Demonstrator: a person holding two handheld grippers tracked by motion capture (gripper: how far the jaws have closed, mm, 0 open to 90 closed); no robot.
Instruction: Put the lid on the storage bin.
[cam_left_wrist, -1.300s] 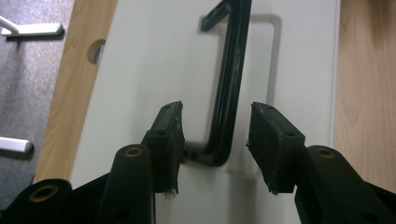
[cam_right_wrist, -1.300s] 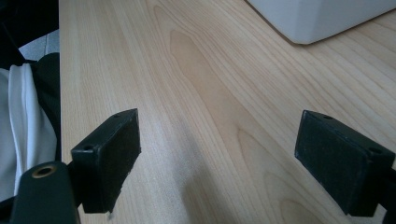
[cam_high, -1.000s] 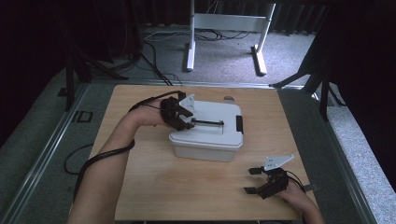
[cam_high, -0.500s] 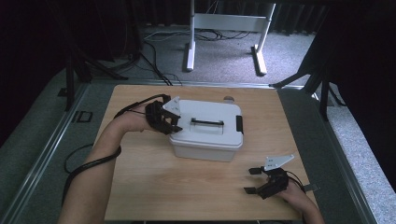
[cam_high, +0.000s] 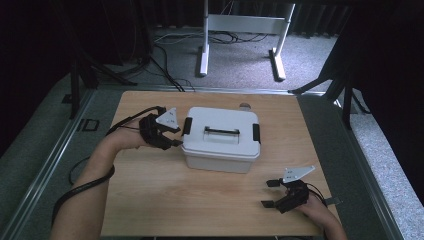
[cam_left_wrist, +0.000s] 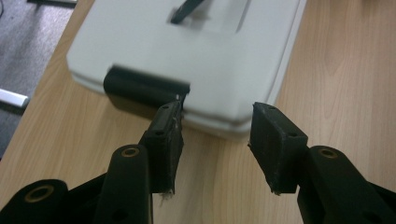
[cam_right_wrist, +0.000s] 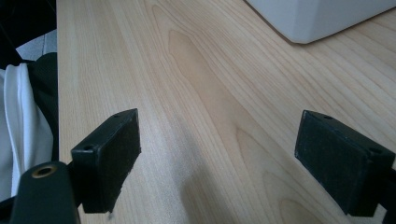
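Two grippers on the table (cam_high: 150, 200). White lidded box (cam_high: 220, 140) sits mid-table. Left gripper (cam_high: 172, 136) just beside the box's left end, fingers (cam_left_wrist: 163, 140) parted near its black latch (cam_left_wrist: 142, 88), gripping nothing. Right gripper (cam_high: 270, 193) well apart, fingers wide open, empty.

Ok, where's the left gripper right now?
In the high view the left gripper, jaws open, sits at the white lidded box's left end, beside its black latch.
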